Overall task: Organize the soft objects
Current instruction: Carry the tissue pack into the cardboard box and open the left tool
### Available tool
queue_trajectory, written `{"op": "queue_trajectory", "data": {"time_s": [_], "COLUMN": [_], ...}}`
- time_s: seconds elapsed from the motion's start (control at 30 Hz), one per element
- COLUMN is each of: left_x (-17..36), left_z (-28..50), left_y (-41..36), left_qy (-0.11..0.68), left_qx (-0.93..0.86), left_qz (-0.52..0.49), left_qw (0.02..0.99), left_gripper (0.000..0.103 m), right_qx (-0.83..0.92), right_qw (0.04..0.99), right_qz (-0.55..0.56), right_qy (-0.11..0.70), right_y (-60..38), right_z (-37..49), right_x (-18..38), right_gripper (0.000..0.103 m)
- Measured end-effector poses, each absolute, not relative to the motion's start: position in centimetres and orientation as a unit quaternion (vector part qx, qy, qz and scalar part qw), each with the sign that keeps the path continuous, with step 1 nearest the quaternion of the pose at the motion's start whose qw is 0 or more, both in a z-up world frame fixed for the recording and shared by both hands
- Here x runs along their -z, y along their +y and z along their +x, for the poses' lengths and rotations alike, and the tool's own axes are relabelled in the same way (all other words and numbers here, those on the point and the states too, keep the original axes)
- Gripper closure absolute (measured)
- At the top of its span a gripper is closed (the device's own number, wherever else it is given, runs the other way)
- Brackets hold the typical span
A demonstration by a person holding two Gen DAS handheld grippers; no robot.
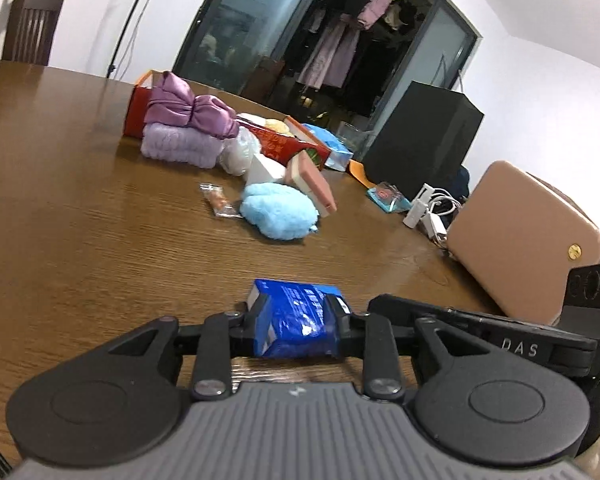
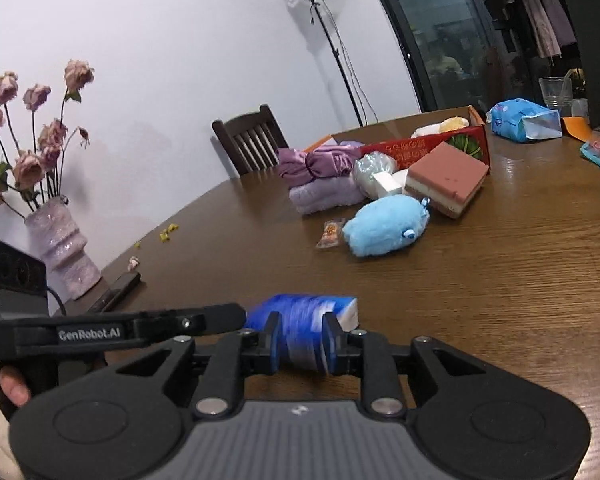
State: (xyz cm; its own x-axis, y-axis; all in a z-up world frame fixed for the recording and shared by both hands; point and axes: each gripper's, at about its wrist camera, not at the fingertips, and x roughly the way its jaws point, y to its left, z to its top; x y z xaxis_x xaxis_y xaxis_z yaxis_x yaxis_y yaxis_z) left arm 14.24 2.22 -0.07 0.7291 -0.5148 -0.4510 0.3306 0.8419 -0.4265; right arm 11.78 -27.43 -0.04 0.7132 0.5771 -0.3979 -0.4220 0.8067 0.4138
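My left gripper (image 1: 298, 322) is shut on one end of a dark blue tissue pack (image 1: 296, 320), held just above the wooden table (image 1: 80, 216). My right gripper (image 2: 300, 344) is shut on the other end of the same pack (image 2: 304, 328). The right gripper's body shows at the right of the left wrist view. Farther back lie a light blue plush toy (image 1: 278, 210) (image 2: 384, 224), a pink layered sponge block (image 1: 312, 178) (image 2: 446, 178), folded purple cloths (image 1: 186, 128) (image 2: 324, 180) and a red box (image 1: 288, 140) (image 2: 424, 146).
A small snack packet (image 1: 218, 200) (image 2: 330, 234) lies beside the plush. A pink case (image 1: 528, 240), white chargers (image 1: 428, 210) and a black box (image 1: 424, 140) stand at the right. A vase of dried roses (image 2: 60, 248) and a chair (image 2: 252, 140) are at the left.
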Motion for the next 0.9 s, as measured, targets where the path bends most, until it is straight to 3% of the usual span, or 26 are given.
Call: {"op": "queue_trajectory", "data": {"time_s": [0.13,0.33,0.63,0.9], "left_x": [-0.2,1.0,1.3,-3.7], "left_z": [14.6,16.7,17.9,21.6], "left_y": [2.1,1.8,1.0,1.0], "left_qy": [0.285,0.316,0.334,0.246], "left_qx": [0.222,0.202,0.209,0.218], "left_qz": [-0.16,-0.16,-0.153,-0.16], "left_qw": [0.919,0.913,0.906,0.931], "left_gripper": [0.061,0.062,0.075,0.077], "right_qx": [-0.263,-0.243,-0.259,-0.269], "right_qw": [0.916,0.913,0.904,0.92], "right_qz": [0.16,0.168,0.167,0.163], "right_qy": [0.259,0.282,0.295,0.234], "right_y": [-27.4,-26.9,-26.5,-26.9], "right_z": [12.6,14.2,15.6,19.6], "right_x": [0.4,1.8,2.5,-1.7], "right_gripper": [0.079,0.079,0.082,0.083]}}
